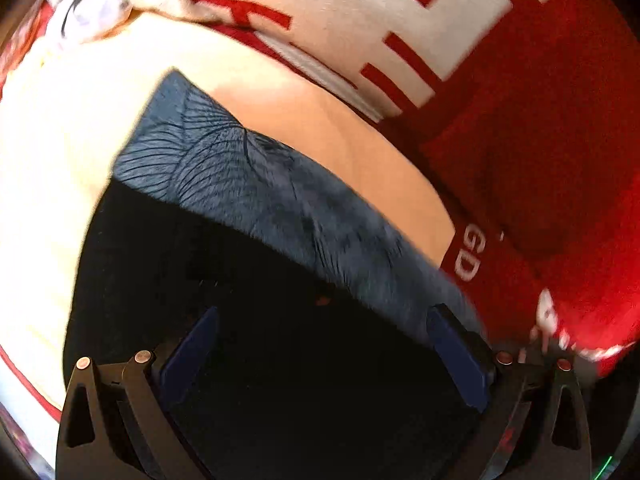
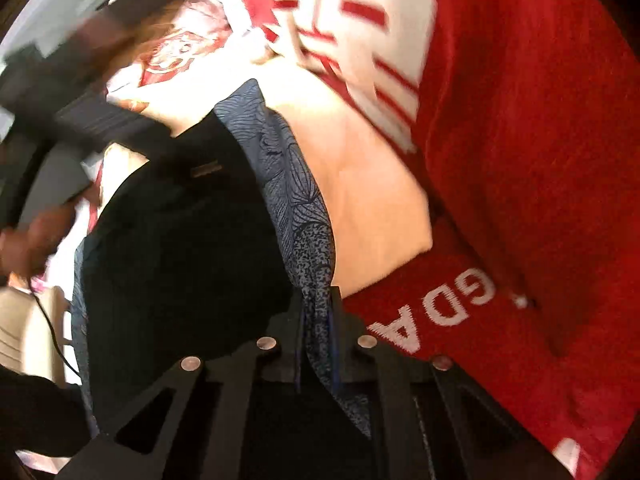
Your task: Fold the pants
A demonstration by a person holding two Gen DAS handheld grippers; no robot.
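Lying partly folded, blue leaf-print pants (image 2: pixel 296 184), right gripper (image 2: pixel 320 312) clamped on them, left gripper (image 1: pixel 320 344) spread apart.

Strong fisheye bending, dark corners, motion blur throughout, blown-out cream highlights upper left

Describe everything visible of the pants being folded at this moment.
The pants are blue-grey woven cloth with a dark leaf-vein print, next to a large black, unlit area that may be the same garment. They lie on a cream and red blanket. The right hand-held gripper is shut on a bunched speckled edge. The left hand-held gripper hangs open over the black part, apparently gripping nothing.
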